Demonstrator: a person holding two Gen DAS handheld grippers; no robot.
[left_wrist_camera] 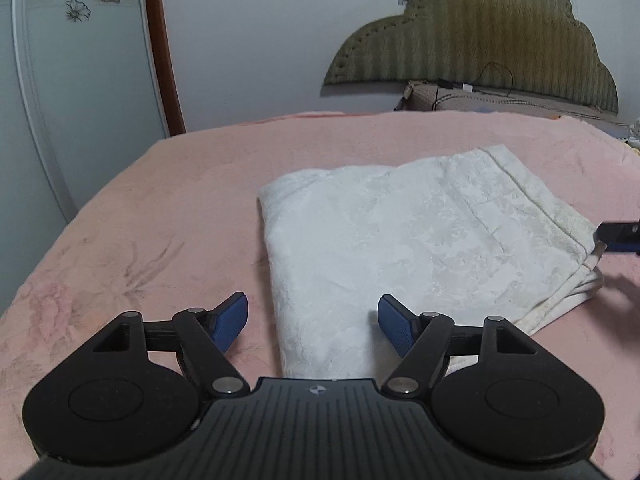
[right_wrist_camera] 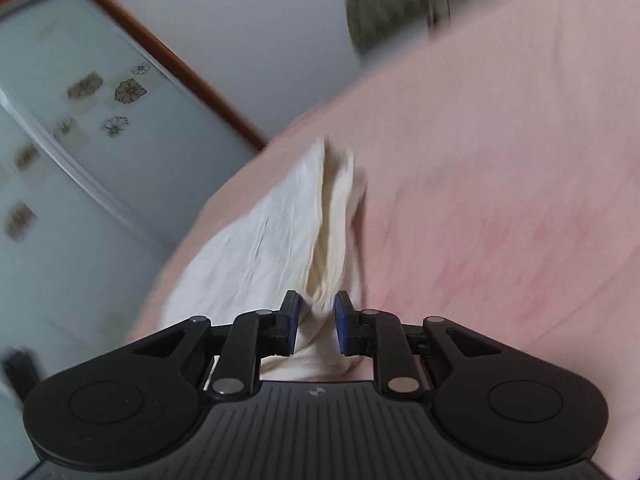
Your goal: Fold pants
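White patterned pants [left_wrist_camera: 420, 240] lie folded into a rough rectangle on the pink bedspread [left_wrist_camera: 160, 220]. My left gripper [left_wrist_camera: 313, 322] is open and empty, hovering over the near left corner of the pants. My right gripper [right_wrist_camera: 316, 320] is shut on the pants [right_wrist_camera: 280, 232] at their stacked edge; the view is tilted and blurred. The right gripper also shows in the left wrist view [left_wrist_camera: 618, 236] at the pants' right edge.
A padded olive headboard [left_wrist_camera: 480, 40] and a pillow [left_wrist_camera: 480, 98] stand at the far end of the bed. A frosted wardrobe door [left_wrist_camera: 60, 80] with flower decals and a brown frame is at the left. The bed's left edge curves down near it.
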